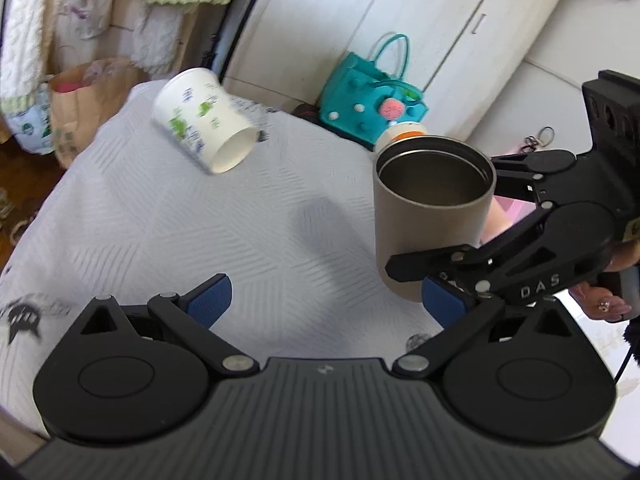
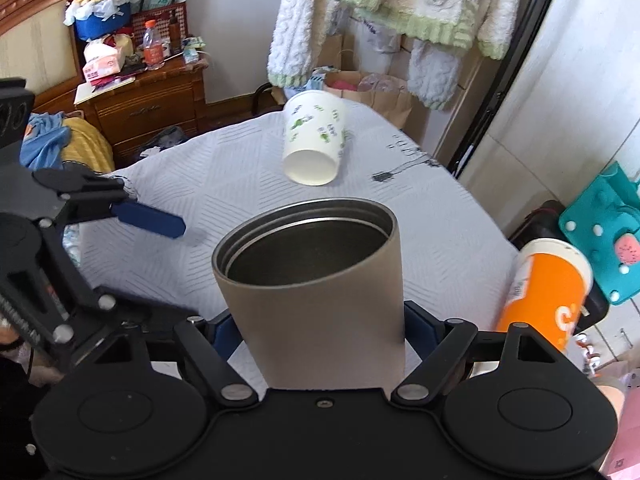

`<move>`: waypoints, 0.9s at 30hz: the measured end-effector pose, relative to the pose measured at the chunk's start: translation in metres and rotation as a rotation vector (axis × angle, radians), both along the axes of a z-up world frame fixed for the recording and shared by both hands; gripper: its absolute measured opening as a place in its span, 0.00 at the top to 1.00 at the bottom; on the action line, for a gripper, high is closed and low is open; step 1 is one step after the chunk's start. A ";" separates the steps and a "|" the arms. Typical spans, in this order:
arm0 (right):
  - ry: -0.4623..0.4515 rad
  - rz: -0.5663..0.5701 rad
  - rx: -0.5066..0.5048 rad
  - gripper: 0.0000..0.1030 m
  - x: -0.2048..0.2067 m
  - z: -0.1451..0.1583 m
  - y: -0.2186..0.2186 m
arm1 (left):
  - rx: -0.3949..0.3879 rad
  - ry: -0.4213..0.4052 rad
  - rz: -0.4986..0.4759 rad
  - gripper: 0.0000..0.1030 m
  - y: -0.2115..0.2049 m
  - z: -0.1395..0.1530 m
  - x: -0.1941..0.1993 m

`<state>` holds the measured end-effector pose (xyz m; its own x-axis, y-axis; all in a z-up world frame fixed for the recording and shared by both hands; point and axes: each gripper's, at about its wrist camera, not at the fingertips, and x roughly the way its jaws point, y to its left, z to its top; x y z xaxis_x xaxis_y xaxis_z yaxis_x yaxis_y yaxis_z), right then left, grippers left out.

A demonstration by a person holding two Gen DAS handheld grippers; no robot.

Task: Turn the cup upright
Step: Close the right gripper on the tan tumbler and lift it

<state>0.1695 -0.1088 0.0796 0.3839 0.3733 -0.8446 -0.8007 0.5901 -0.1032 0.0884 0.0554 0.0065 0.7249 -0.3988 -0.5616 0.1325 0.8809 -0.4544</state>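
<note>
The tall taupe metal cup (image 2: 316, 292) with a steel-grey inside stands mouth-up, slightly tilted, clamped low on its wall between the blue-padded fingers of the right gripper (image 2: 316, 334), filling the centre of the right wrist view. In the left wrist view the same cup (image 1: 432, 216) sits at about 2 o'clock, held above the white textured bedspread (image 1: 240, 220). The left gripper (image 1: 326, 304) hangs over the spread with its blue pads wide apart and nothing between them. Farther off, at 12 o'clock in the right view, a white paper cup with green print (image 2: 314, 138) lies on its side, mouth toward the camera. An orange paper cup (image 2: 544, 288) stands at 3 o'clock near the bed's edge, with a teal handbag (image 1: 372, 100) beyond.
</note>
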 end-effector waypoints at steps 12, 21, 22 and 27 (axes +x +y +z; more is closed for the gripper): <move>0.210 -0.080 -0.096 0.18 -0.001 0.001 0.004 | -0.154 0.062 -0.067 0.00 0.015 -0.023 -0.001; 0.337 -0.236 -0.258 0.18 0.007 -0.017 -0.006 | -0.179 0.057 -0.145 0.00 0.001 -0.027 -0.003; 0.343 -0.256 -0.241 0.17 0.009 -0.020 -0.010 | -0.183 0.058 -0.148 0.00 0.001 -0.027 -0.002; 0.362 -0.337 -0.144 0.18 0.019 -0.025 -0.026 | -0.176 0.062 -0.149 0.00 -0.001 -0.026 0.000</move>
<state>0.1889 -0.1352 0.0550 0.1363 0.1494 -0.9793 -0.5680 0.8217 0.0463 0.0883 0.0546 -0.0200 0.6172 -0.5943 -0.5156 0.2219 0.7602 -0.6106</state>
